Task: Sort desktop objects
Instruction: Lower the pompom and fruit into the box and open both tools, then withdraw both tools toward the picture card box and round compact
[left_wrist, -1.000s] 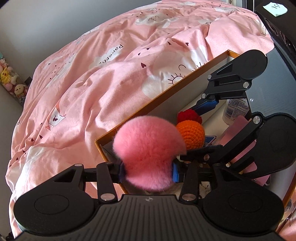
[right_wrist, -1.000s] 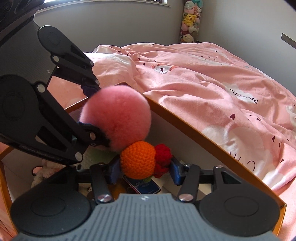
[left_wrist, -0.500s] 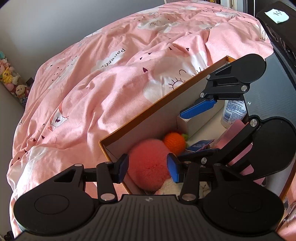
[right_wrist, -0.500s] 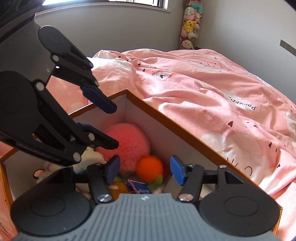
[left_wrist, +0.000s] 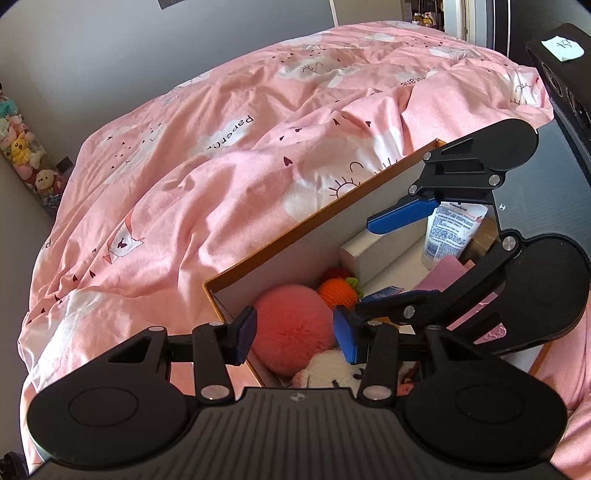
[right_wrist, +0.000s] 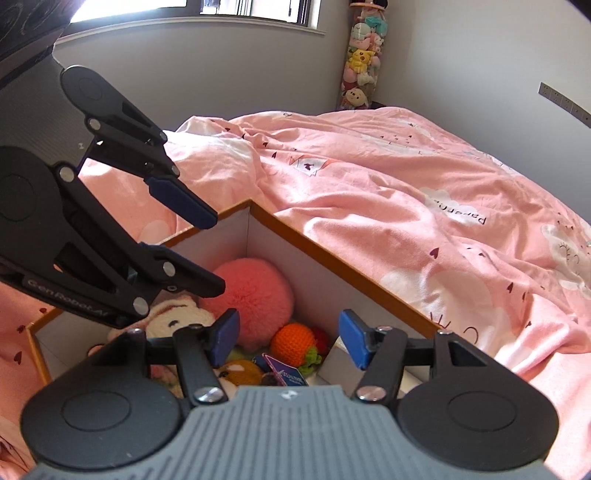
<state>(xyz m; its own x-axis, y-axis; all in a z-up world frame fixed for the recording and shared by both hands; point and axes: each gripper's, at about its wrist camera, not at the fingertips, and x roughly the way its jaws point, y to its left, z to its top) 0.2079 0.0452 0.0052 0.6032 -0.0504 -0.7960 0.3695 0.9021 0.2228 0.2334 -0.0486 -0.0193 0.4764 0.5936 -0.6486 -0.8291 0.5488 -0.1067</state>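
An orange-rimmed cardboard box (left_wrist: 280, 243) (right_wrist: 332, 254) sits on a pink bed. Inside lie a fluffy pink pompom (left_wrist: 291, 332) (right_wrist: 251, 291), an orange crochet ball (left_wrist: 336, 291) (right_wrist: 291, 341) with a red one beside it, and a white plush toy (left_wrist: 328, 373) (right_wrist: 177, 317). My left gripper (left_wrist: 295, 336) is open and empty above the box's near corner. My right gripper (right_wrist: 288, 339) is open and empty above the box. Each gripper shows in the other's view: the right one (left_wrist: 406, 254) and the left one (right_wrist: 199, 251).
A white lotion tube (left_wrist: 450, 232), a white inner carton (left_wrist: 376, 254), pink card (left_wrist: 443, 273) and a small dark packet (right_wrist: 284, 373) also lie in the box. The pink duvet (left_wrist: 221, 166) surrounds it. A plush-toy column (right_wrist: 362, 62) stands by the wall.
Both grippers opened and let go: the pink pompom and the orange crochet ball dropped into the box. Both grippers then rose and drew back a little.
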